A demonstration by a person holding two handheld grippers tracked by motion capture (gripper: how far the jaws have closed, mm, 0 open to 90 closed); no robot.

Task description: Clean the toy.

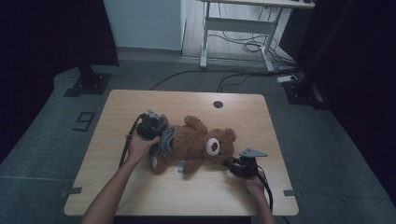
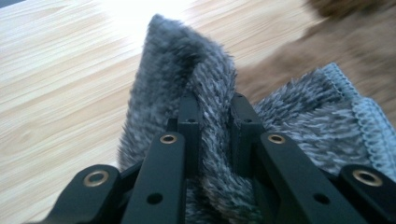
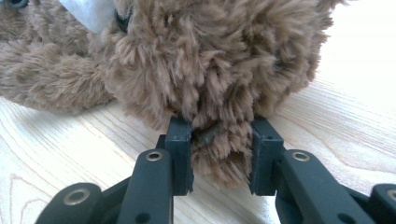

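The bear (image 1: 196,145) lies on its back mid-worktop (image 1: 116,186), long axis across it, head toward the person's right; a grey garment (image 1: 166,141) sits on its lower body, at the end away from the head. The left gripper (image 2: 212,109) has its jaws pinching a fold of that grey fleece, so this hand is the nearer one for working the garment along the bear's length. The right gripper (image 3: 222,135) has its jaws clamped on a tuft of brown fur by the head, likely steadying it. A white tag (image 1: 180,168) shows at the bear's near side, its writing too small to read; a "9" (image 1: 83,122) is marked on the floor left of the worktop.
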